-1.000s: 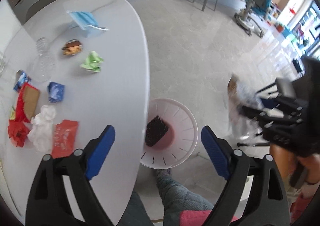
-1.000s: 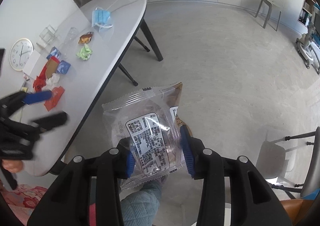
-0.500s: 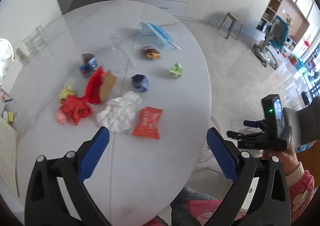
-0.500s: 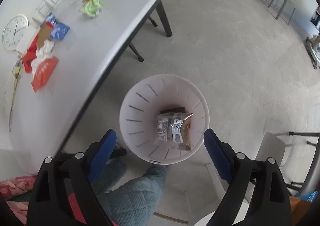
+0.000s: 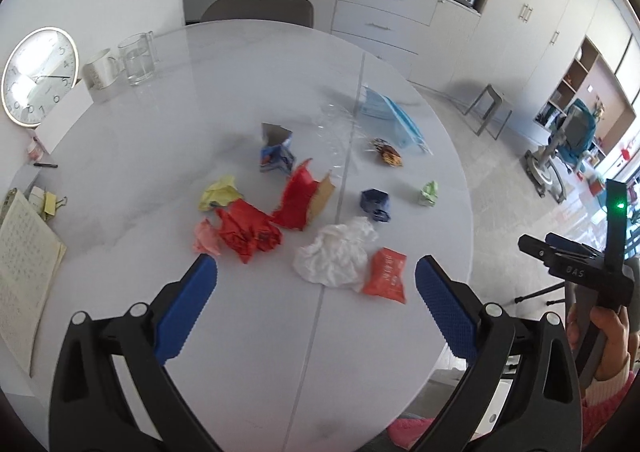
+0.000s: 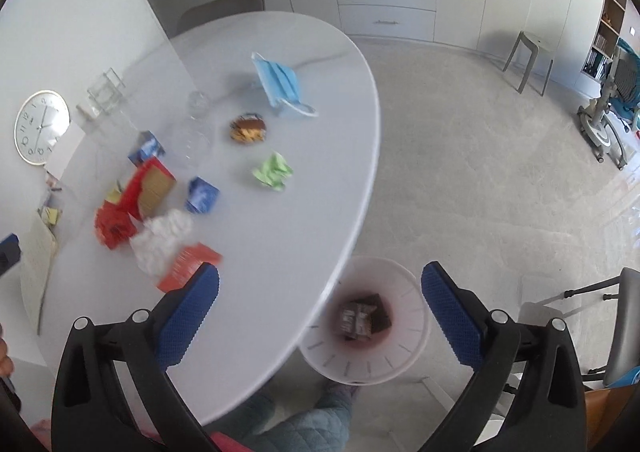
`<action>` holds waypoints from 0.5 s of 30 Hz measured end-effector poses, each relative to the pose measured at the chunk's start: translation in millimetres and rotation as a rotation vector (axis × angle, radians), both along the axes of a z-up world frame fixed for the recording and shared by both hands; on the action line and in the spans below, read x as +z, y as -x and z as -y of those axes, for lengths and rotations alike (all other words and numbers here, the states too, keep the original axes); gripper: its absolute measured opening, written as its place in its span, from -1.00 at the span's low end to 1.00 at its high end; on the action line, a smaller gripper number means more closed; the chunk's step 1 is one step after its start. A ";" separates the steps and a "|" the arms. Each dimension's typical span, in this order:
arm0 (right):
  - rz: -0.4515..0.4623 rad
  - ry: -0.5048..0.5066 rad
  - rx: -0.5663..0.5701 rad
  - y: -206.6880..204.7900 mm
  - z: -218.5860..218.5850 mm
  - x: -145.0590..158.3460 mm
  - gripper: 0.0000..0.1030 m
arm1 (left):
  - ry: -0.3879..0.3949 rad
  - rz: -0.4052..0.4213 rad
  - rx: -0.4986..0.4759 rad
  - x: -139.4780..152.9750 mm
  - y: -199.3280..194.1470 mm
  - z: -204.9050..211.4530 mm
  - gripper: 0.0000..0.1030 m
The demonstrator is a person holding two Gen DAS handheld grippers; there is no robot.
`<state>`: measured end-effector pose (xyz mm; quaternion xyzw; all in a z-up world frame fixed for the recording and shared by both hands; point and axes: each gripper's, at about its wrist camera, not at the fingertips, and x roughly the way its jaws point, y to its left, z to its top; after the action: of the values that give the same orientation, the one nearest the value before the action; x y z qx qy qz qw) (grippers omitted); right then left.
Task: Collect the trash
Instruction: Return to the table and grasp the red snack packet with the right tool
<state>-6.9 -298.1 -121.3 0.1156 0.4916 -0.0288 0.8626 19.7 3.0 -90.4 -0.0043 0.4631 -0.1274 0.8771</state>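
My left gripper (image 5: 316, 288) is open and empty above the near part of the white table (image 5: 224, 124). Just ahead of it lie a crumpled white tissue (image 5: 334, 254) and an orange-red packet (image 5: 386, 275). Further on are red wrappers (image 5: 250, 230), a yellow wad (image 5: 220, 192), a blue wad (image 5: 376, 204), a green wad (image 5: 429, 193) and a blue face mask (image 5: 390, 120). My right gripper (image 6: 320, 296) is open and empty at the table's edge, above the white bin (image 6: 404, 352). The clear snack packet (image 6: 356, 322) lies in the bin.
A wall clock (image 5: 38, 76), a mug (image 5: 100, 68) and a glass jug (image 5: 138, 58) stand at the table's far left. A notebook (image 5: 22, 272) lies at the left edge. A chair (image 5: 258, 10) stands behind the table, a stool (image 6: 528, 60) on the floor.
My right gripper opened and dropped the clear snack packet into the bin, then swung toward the table. My left gripper turned from the bin to face the trash on the table.
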 end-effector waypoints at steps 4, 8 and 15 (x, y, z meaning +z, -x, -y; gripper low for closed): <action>0.005 -0.010 0.021 -15.0 -29.8 1.1 0.95 | -0.008 -0.001 0.032 -8.6 -12.0 -26.0 0.85; 0.003 -0.009 0.060 -27.2 -55.3 -1.2 0.95 | -0.002 -0.018 0.073 -24.0 -28.5 -47.6 0.85; -0.043 -0.006 0.108 -42.4 -82.7 -20.1 0.95 | -0.002 -0.072 0.101 -61.1 -45.1 -66.9 0.85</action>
<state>35.5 -215.4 -141.5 0.0906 0.5155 0.0169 0.8519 64.8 69.9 -151.5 -0.0315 0.4934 -0.0822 0.8653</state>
